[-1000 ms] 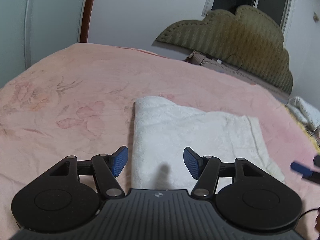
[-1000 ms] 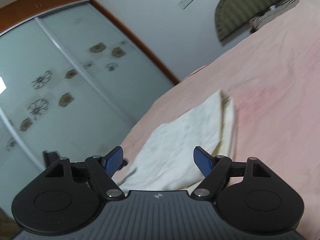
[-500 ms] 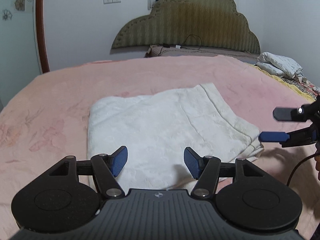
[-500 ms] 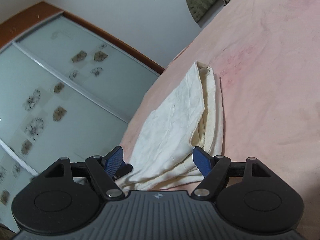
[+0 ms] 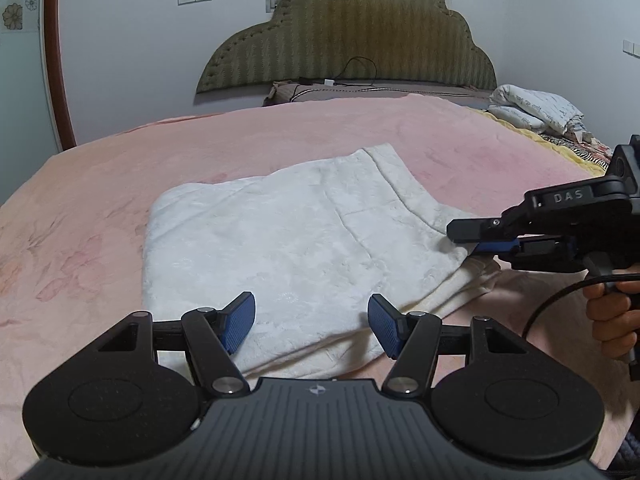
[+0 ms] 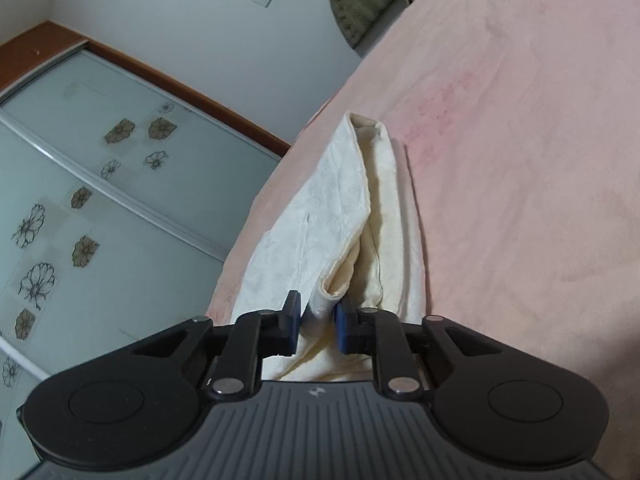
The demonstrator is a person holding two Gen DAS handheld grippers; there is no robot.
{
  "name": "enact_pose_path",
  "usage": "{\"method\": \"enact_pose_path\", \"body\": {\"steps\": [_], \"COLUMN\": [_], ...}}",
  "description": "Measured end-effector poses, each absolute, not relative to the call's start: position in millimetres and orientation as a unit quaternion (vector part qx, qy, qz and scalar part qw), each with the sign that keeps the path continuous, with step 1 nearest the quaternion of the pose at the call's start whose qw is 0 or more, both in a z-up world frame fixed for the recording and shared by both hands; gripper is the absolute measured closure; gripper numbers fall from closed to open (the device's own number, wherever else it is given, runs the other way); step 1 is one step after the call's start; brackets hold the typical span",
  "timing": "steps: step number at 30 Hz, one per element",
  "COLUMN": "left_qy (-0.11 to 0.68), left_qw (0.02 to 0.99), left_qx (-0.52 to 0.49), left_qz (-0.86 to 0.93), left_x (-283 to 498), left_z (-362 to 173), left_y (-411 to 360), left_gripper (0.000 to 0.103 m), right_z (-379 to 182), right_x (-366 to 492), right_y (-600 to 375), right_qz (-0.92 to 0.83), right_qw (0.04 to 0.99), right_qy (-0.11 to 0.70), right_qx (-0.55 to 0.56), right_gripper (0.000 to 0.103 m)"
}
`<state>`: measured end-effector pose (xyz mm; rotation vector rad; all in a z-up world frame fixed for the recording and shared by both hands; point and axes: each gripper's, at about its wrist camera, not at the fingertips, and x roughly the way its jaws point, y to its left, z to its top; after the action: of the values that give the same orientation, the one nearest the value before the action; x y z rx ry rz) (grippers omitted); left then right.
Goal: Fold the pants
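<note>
The white pants point(image 5: 296, 248) lie folded in a flat stack on the pink bed point(image 5: 100, 184). My left gripper point(image 5: 311, 326) is open and empty, just above the near edge of the pants. My right gripper point(image 6: 317, 324) is shut on the top layer's corner of the pants point(image 6: 344, 216). It shows in the left wrist view point(image 5: 476, 240) at the right edge of the stack, with a hand behind it.
A padded olive headboard point(image 5: 352, 36) stands at the far end of the bed. Folded white bedding point(image 5: 536, 112) lies at the back right. A sliding wardrobe with flower decals point(image 6: 80, 208) stands beside the bed. A cable point(image 5: 560, 300) hangs from the right gripper.
My right gripper has moved in and closed on the corner of the pants. My left gripper has swung round to face the headboard and stays open.
</note>
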<state>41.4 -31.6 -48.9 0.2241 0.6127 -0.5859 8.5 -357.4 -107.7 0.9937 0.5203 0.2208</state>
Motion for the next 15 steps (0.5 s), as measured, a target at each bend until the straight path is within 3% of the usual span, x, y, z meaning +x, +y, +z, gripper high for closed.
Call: {"method": "enact_pose_path", "body": {"steps": [11, 15], "left_qy": [0.315, 0.303], "left_qw": [0.903, 0.903], "left_qx": [0.077, 0.084], "left_qz": [-0.282, -0.294], "left_x": [59, 55], "left_z": [-58, -52], "left_y": [-13, -11], "left_gripper": [0.034, 0.034], "right_z": [-99, -71], "right_x": [-6, -15], "right_y": [-359, -350], "right_qz": [0.076, 0.019], "right_qw": [0.853, 0.899], "right_qy": [0.27, 0.255], "right_qx": [0.44, 0.355], "right_gripper": [0.094, 0.092]}}
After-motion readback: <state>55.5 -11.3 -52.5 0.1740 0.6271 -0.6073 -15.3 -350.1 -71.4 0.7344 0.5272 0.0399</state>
